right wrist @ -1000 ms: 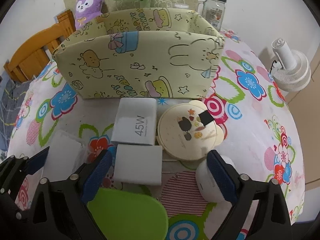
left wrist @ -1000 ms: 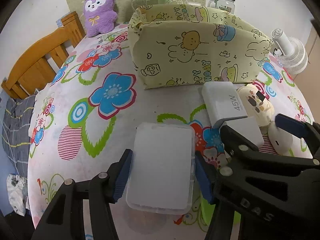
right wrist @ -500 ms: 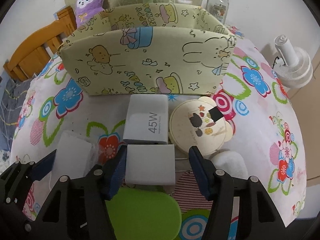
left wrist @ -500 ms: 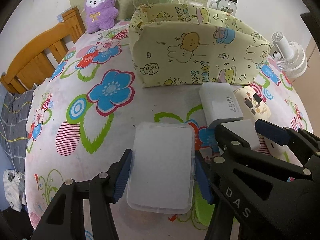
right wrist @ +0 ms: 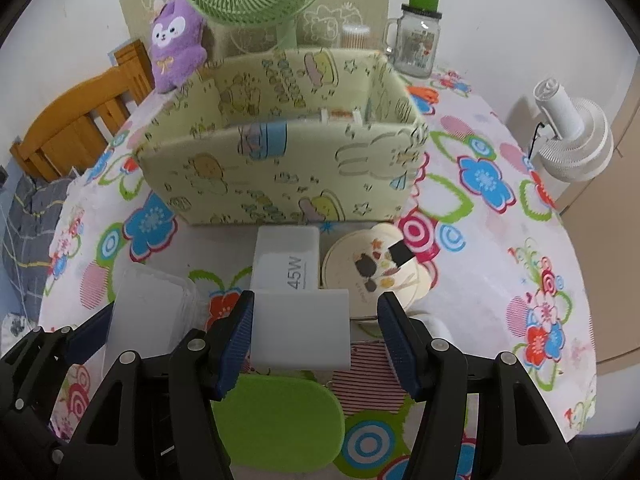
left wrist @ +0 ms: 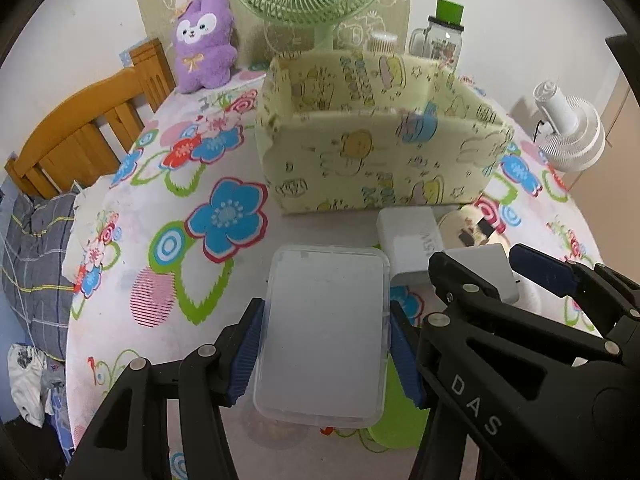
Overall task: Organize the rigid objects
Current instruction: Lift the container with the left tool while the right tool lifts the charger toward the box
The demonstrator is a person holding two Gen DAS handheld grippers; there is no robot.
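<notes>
We judge that the task is only at its beginning. The fabric storage box with cartoon prints stands open on the flowered tablecloth, and we cannot see any of the rigid things inside it; only a divider shows in the part of the interior that is visible. All the things to sort are in front of the box, on the near side: the white 45W charger box just beside its front wall, the round cream case to the right of that charger box, the small white block nearer to us, the clear plastic case in front of the box toward its left end, and a green oval thing lowest in the right wrist view, farthest from the box.

The left gripper is closed to the width of the clear plastic case, and both blue pads press on its long sides. The case seems a little lifted, but we cannot tell this surely.

The right gripper is half open around the small white block. Its left pad touches the block or nearly so, while a gap remains at the right pad. So we think this block is not yet firmly held.
</notes>
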